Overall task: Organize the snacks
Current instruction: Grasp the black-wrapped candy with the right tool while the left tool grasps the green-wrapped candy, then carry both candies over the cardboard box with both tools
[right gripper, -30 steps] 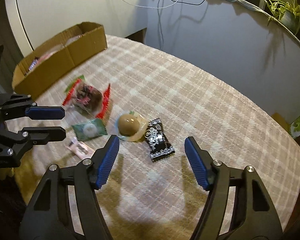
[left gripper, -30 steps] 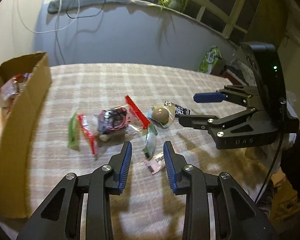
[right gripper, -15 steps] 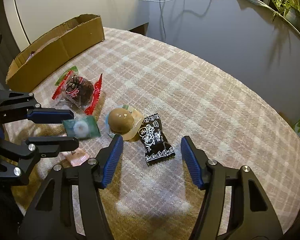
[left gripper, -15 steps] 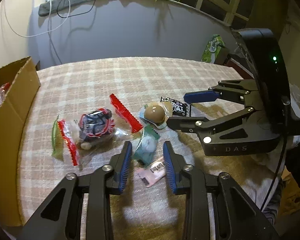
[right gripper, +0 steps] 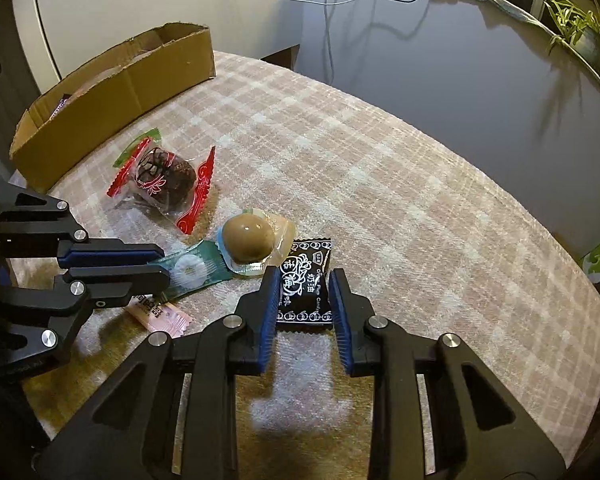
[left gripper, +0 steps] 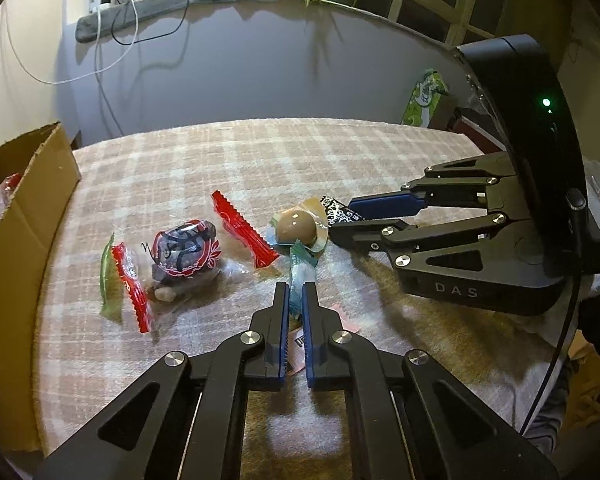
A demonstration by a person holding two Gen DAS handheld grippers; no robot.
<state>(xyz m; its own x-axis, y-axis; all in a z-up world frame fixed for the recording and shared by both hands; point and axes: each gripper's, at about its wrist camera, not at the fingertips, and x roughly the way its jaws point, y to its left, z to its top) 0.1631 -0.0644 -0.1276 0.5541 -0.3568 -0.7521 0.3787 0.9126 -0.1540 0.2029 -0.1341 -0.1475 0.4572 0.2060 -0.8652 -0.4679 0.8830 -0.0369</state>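
Snacks: five small packets lie in a group on the counter [right gripper: 400, 184], which has a checked cloth.
Landmark: the brown egg packet [right gripper: 247, 243] is in the middle of the group.
Left claw [left gripper: 296, 294]: pressed together on the green packet [right gripper: 196, 269], which touches the near-left side of the egg packet.
Right claw [right gripper: 304, 280]: its jaws are closing, and the pads already press both sides of the black candy packet [right gripper: 306, 280], just right of the egg packet and touching it.
Red-edged cake packet [right gripper: 162, 178]: to the far left of the egg packet, near it, not held.
Pink packet [right gripper: 160, 314]: to the near left of the egg packet, partly under the left claw.
Box [right gripper: 112, 92]: cardboard, well apart from the egg packet to the far left; some packets lie inside.
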